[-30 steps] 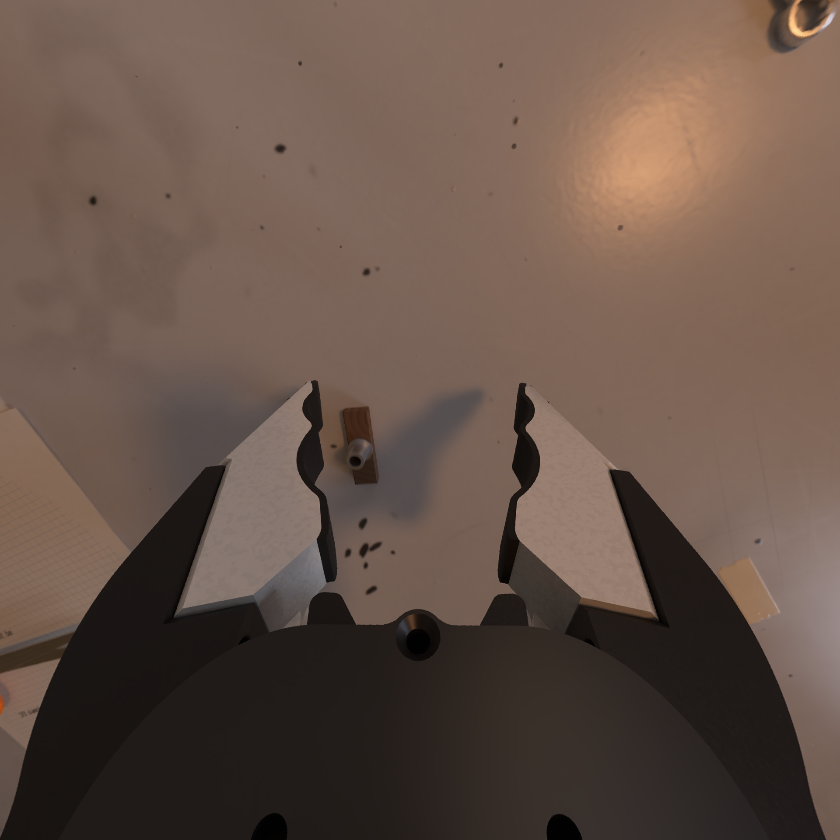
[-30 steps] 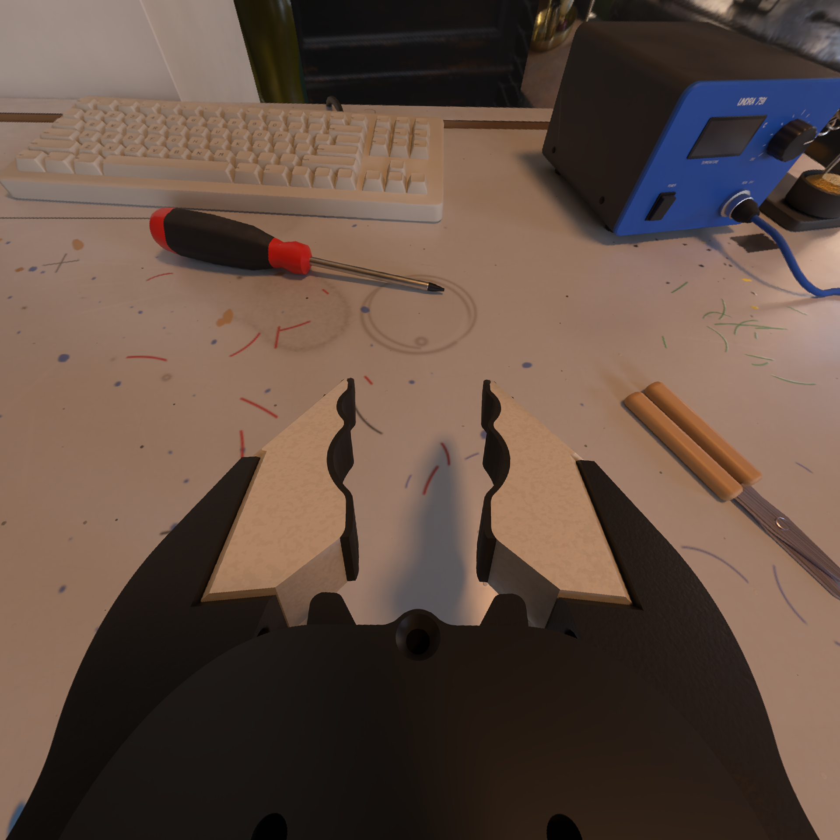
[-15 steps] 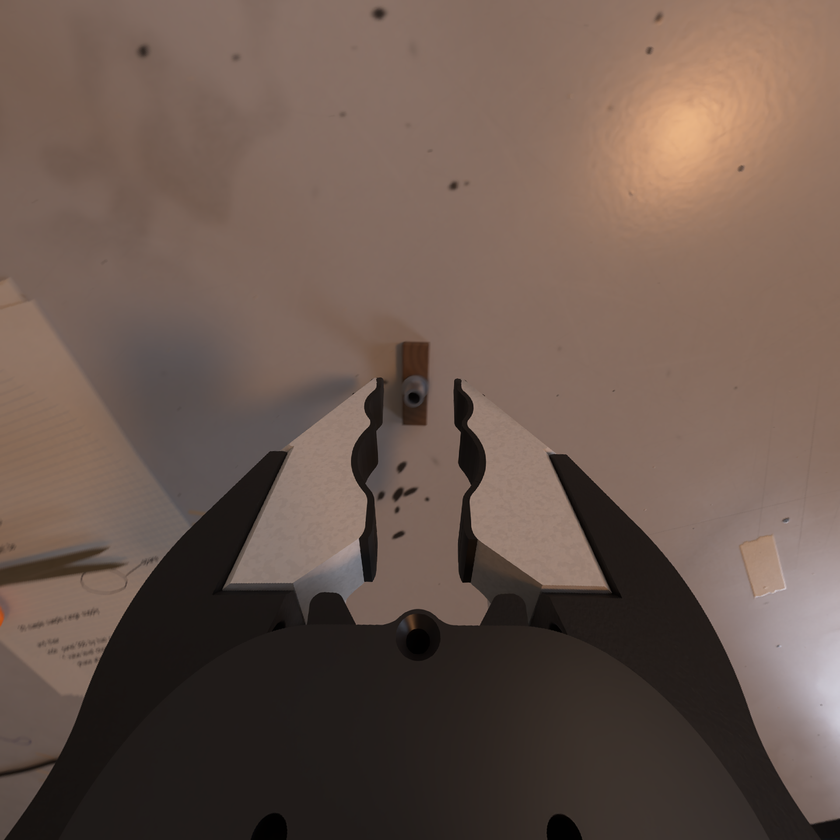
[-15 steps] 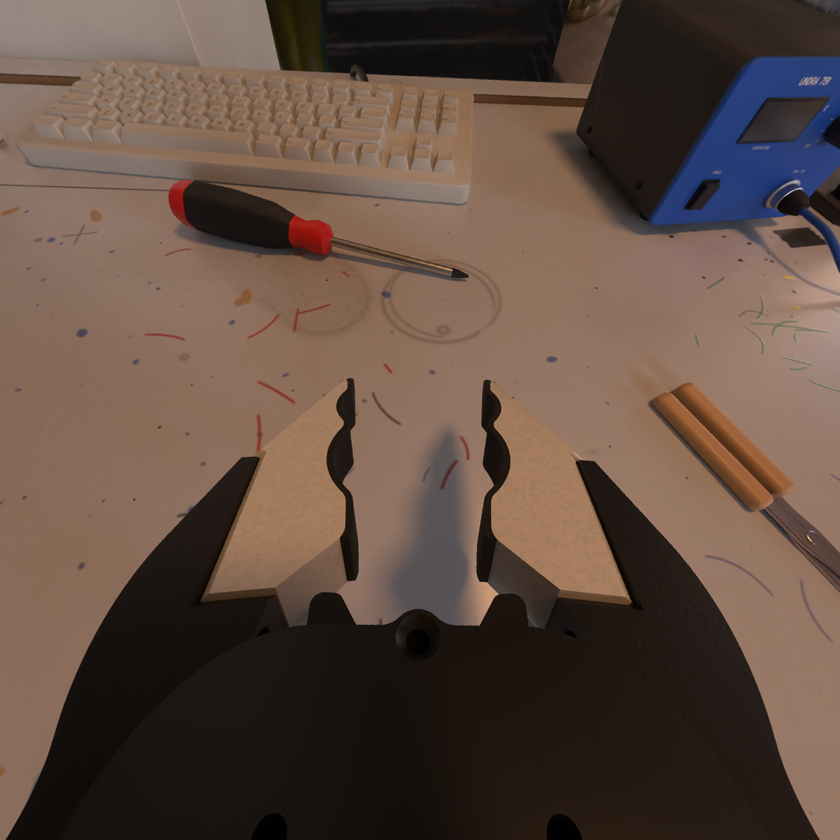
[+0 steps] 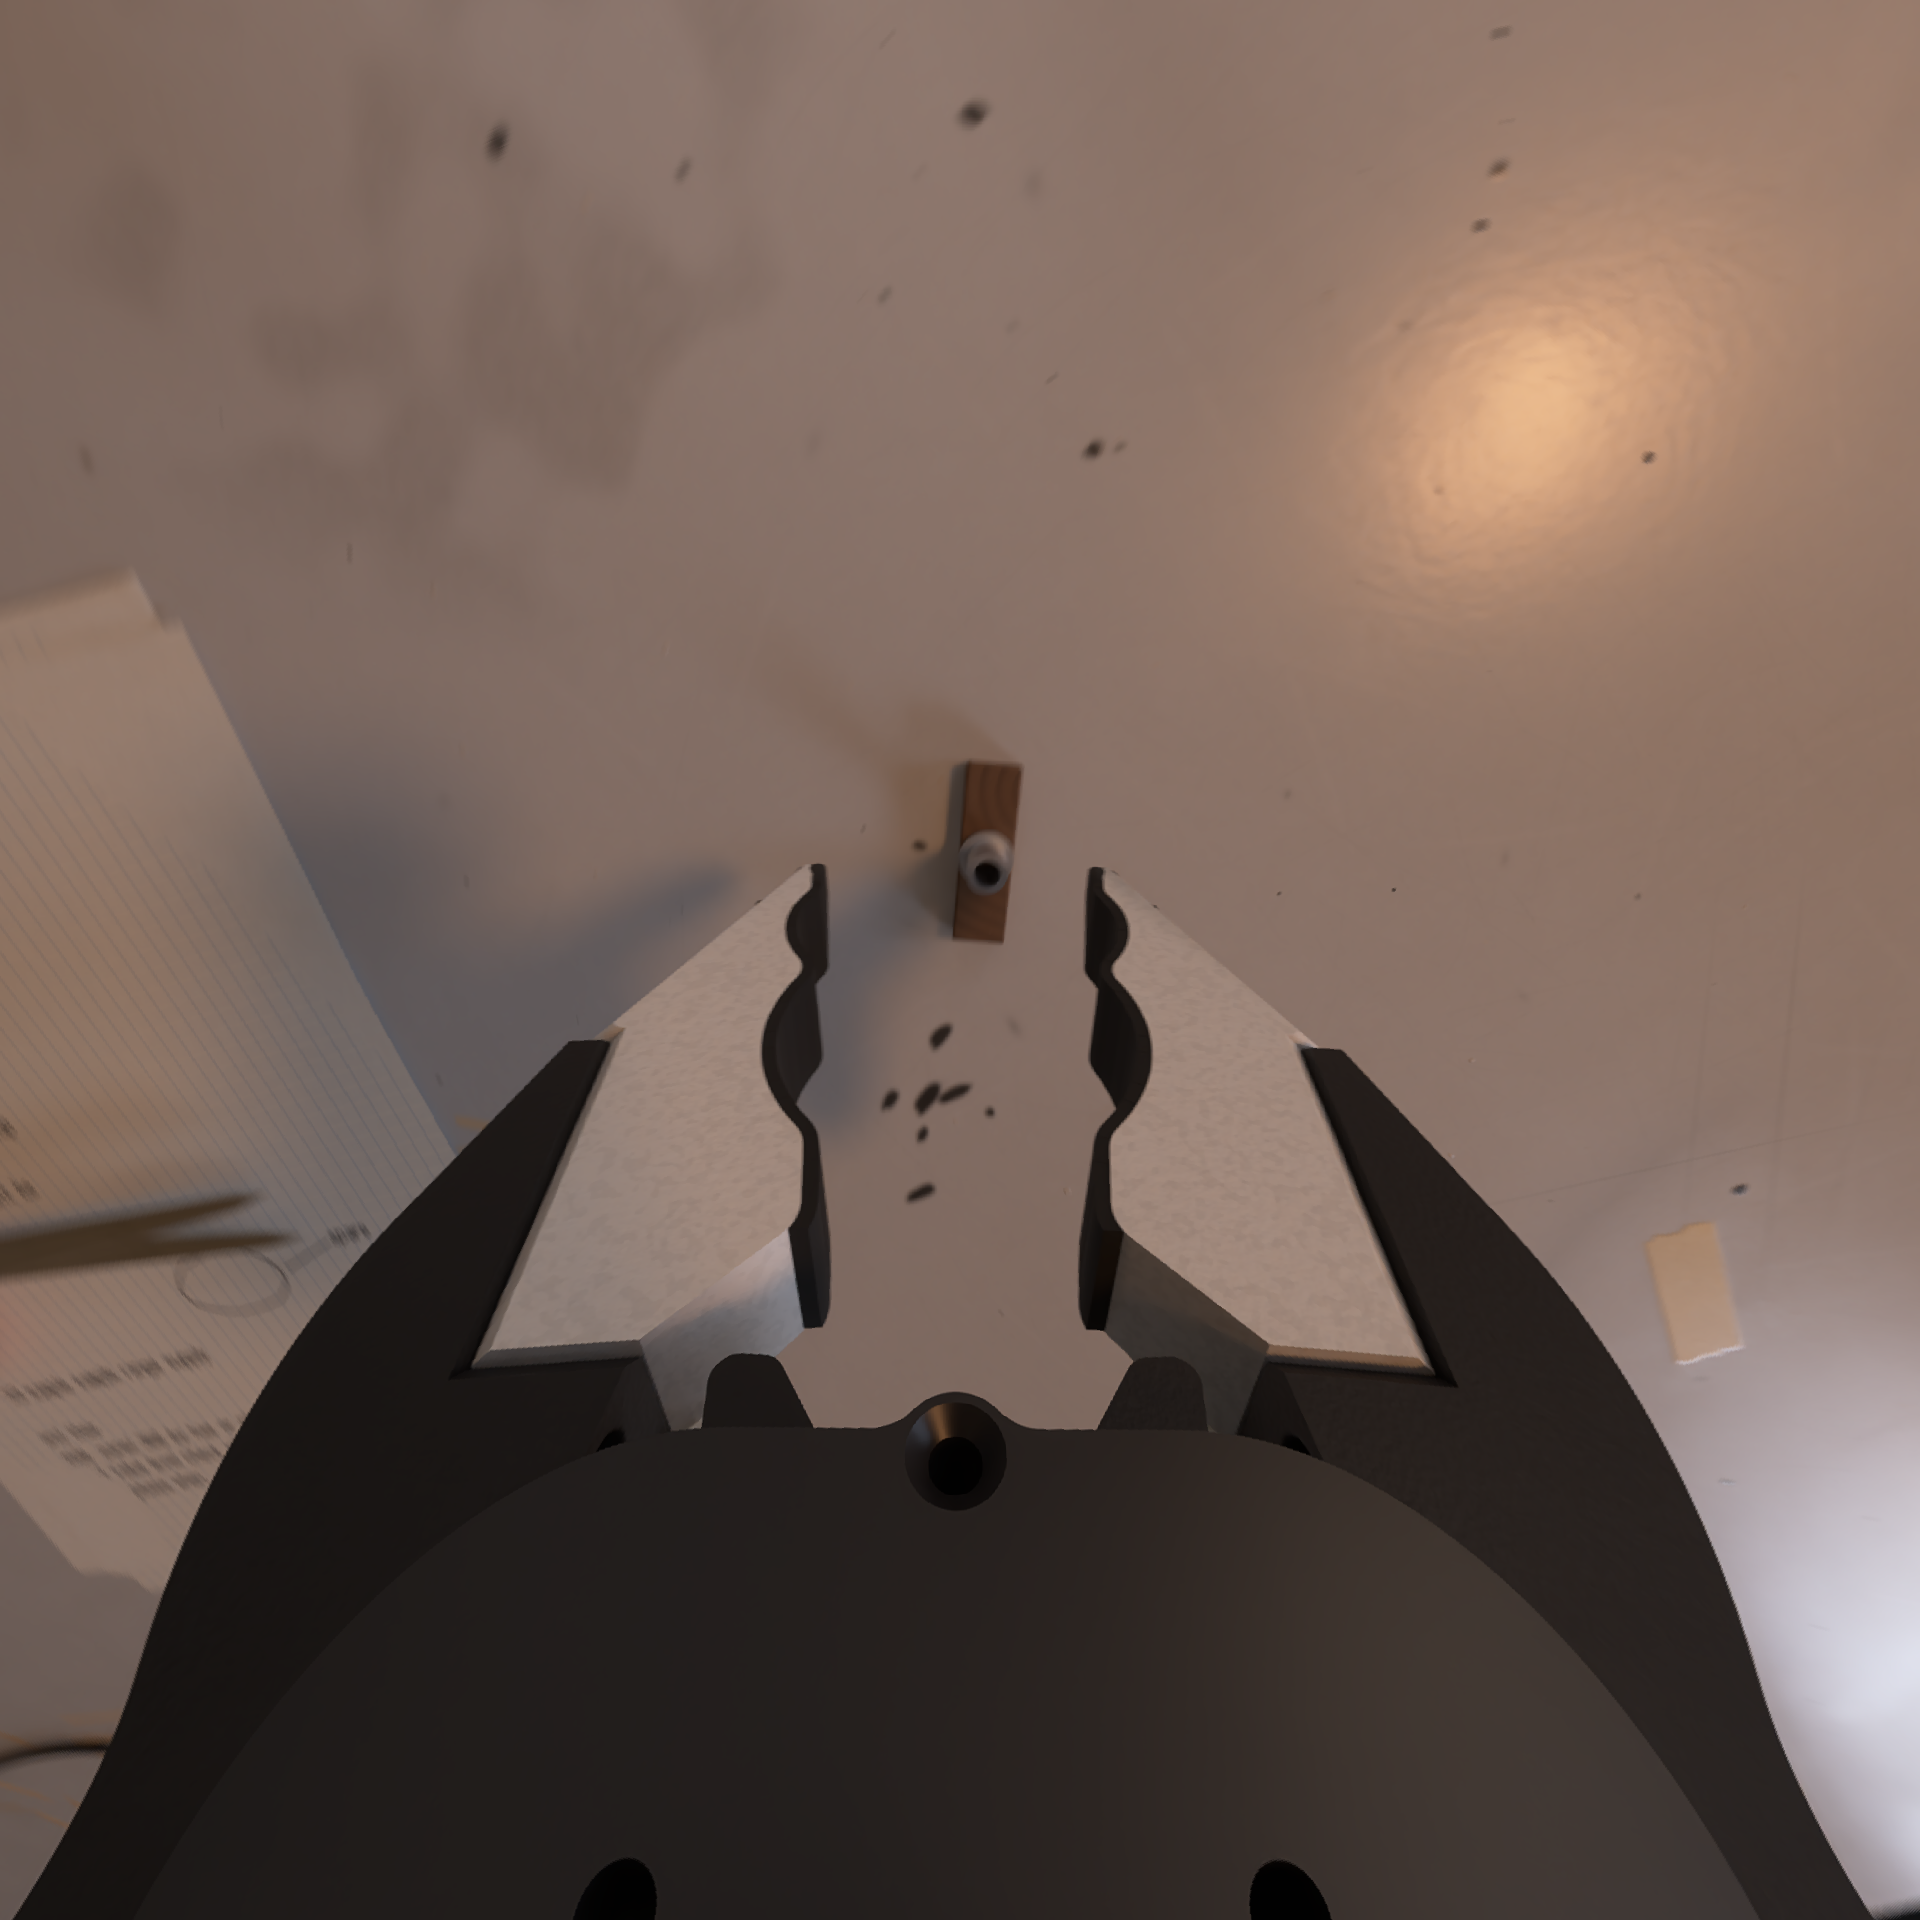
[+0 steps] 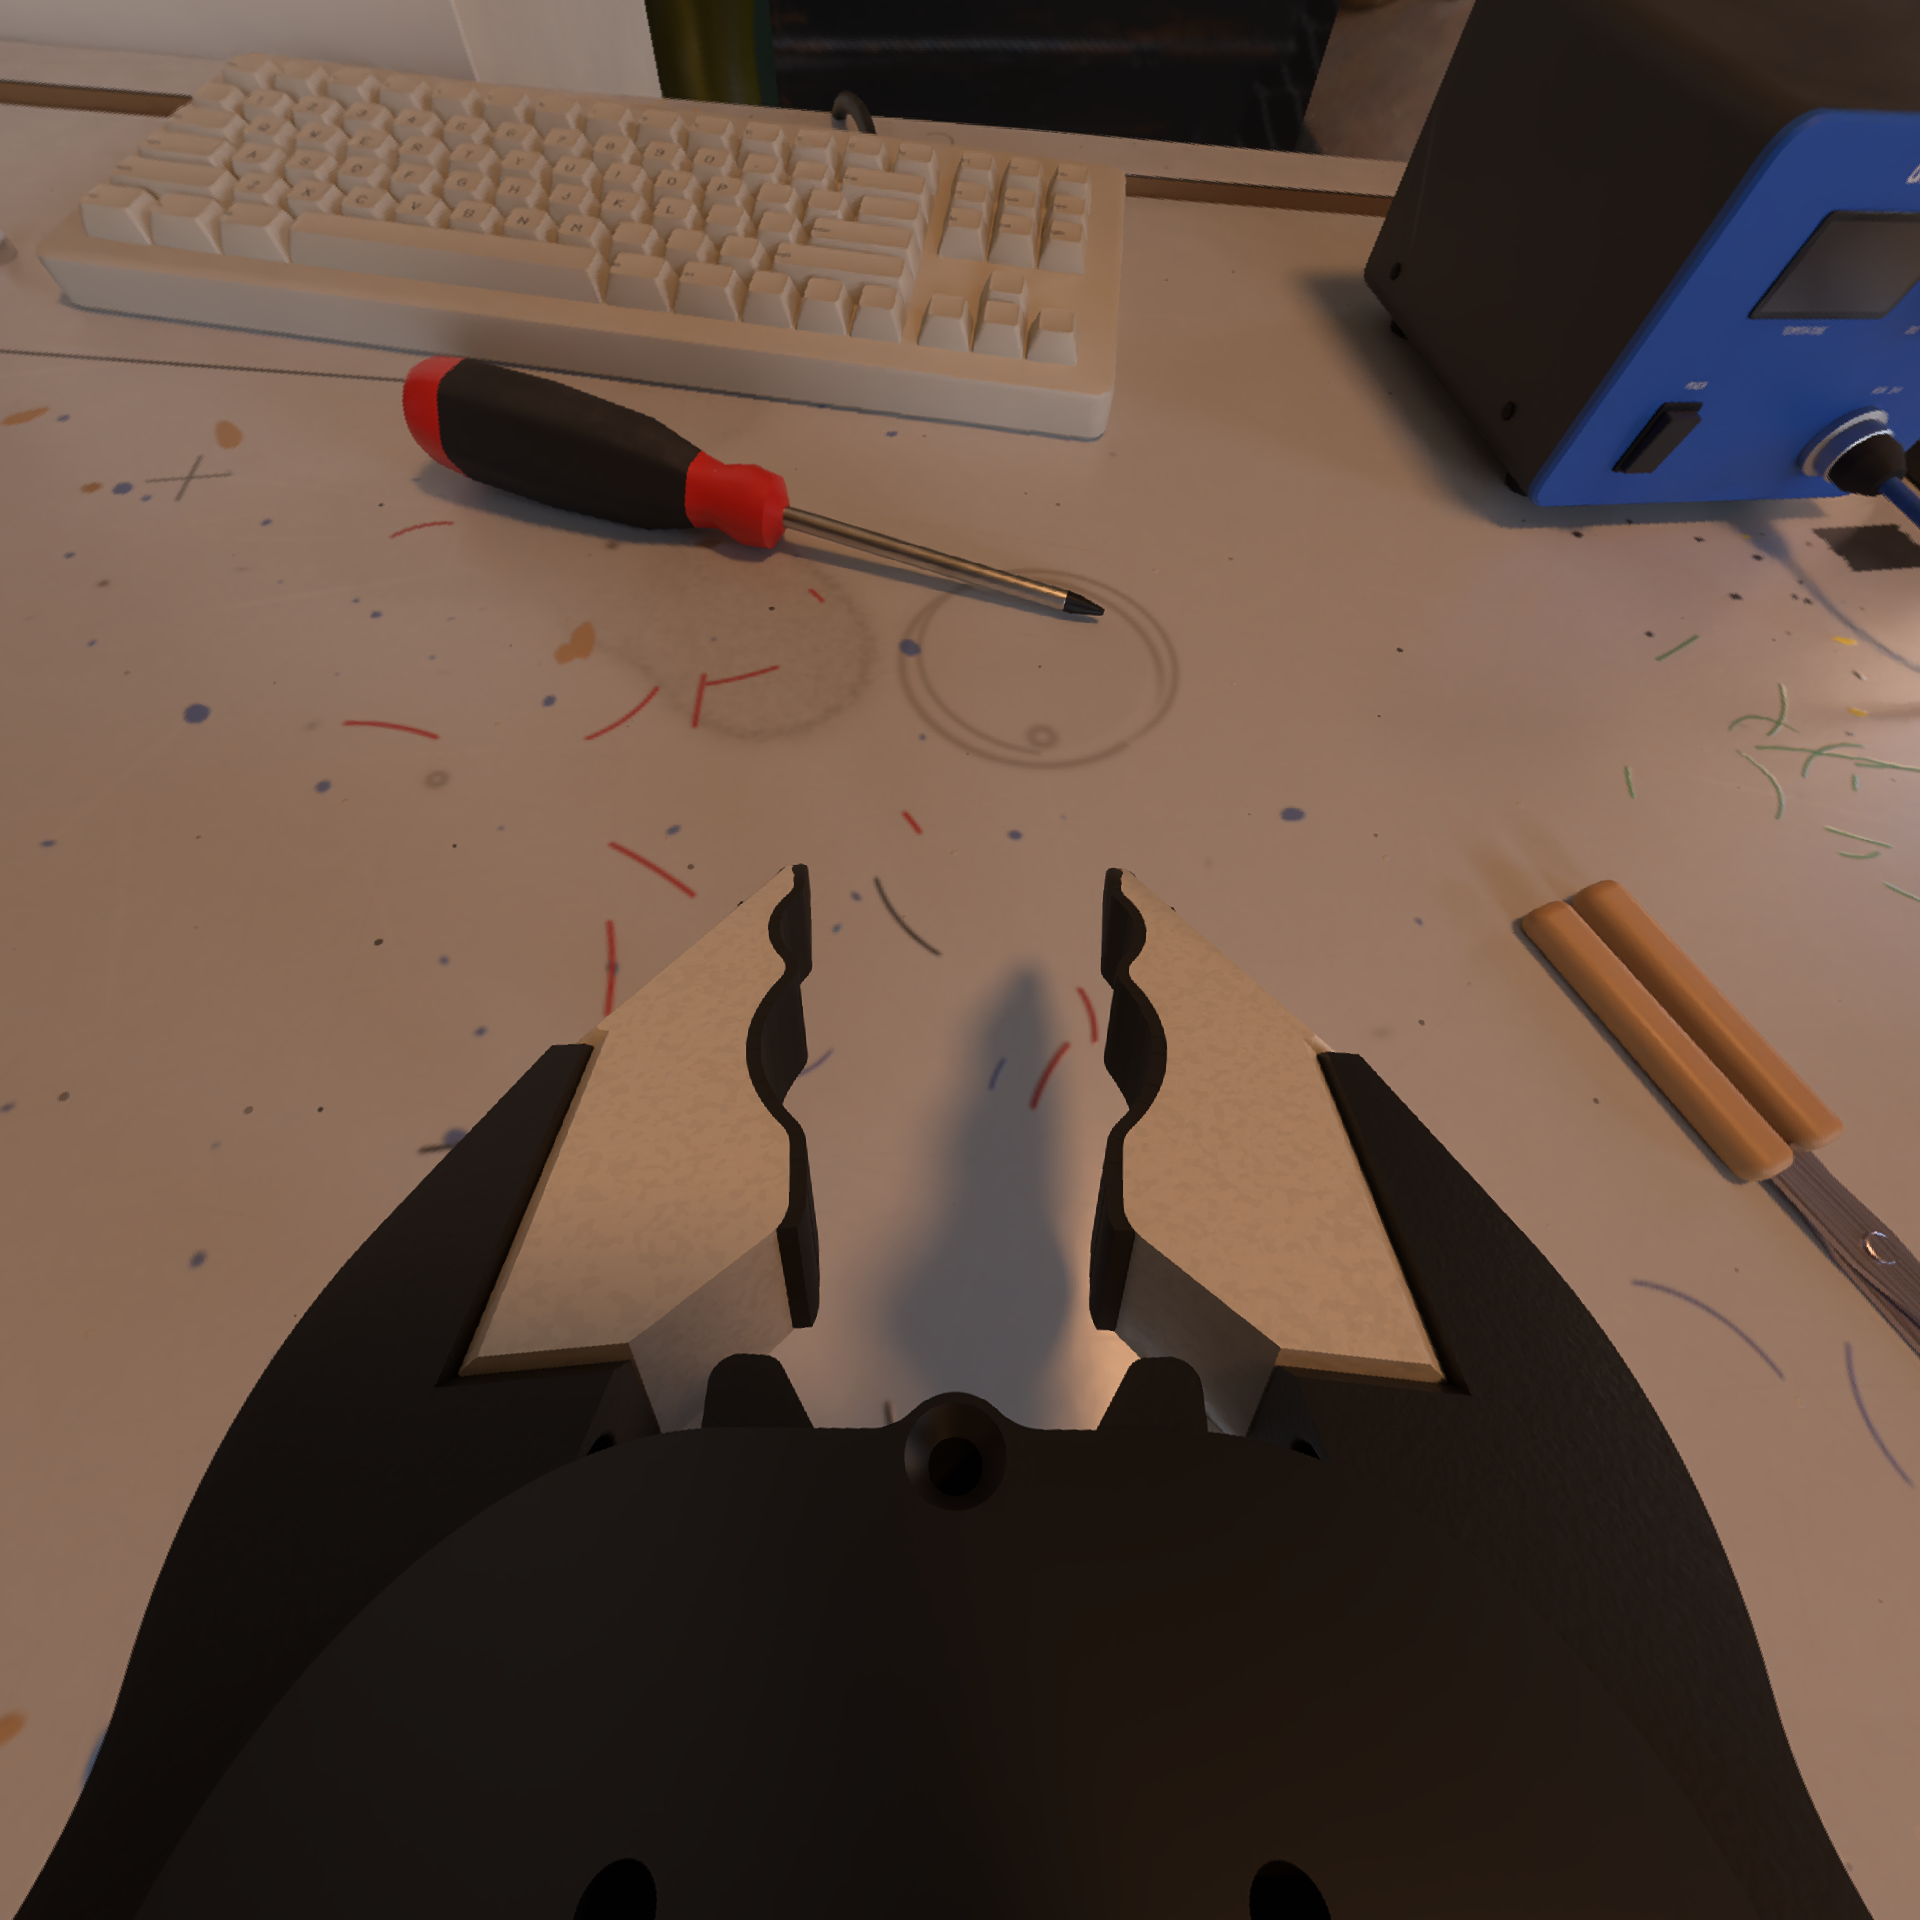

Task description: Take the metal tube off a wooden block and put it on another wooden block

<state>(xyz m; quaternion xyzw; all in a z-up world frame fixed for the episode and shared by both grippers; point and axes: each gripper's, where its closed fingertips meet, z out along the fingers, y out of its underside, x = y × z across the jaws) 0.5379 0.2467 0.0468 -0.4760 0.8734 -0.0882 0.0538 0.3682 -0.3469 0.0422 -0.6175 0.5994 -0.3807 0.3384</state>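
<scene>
In the left wrist view a small brown wooden block [image 5: 985,821] lies on the pale table, seen from high above. A short metal tube [image 5: 983,862] stands on it, its open end facing me. My left gripper [image 5: 956,883] is open and empty, well above the table. The block and tube show just beyond the fingertips [image 5: 816,904], in line with the gap. No second wooden block is in view. My right gripper [image 6: 956,883] is open and empty, low over the speckled table, and neither block nor tube shows in its view.
Left view: a lined paper pad [image 5: 156,987] with blurred scissors [image 5: 135,1236] at left, a beige tape scrap [image 5: 1694,1294] at right. Right view: a keyboard [image 6: 603,229], a red-and-black screwdriver [image 6: 582,457], a blue soldering station [image 6: 1714,291], a wooden-handled tool [image 6: 1683,1029].
The left jaws narrowed, then widened again; the block and tube shifted from between the fingers at left to centred beyond the tips. The right gripper moved forward and left, still open.
</scene>
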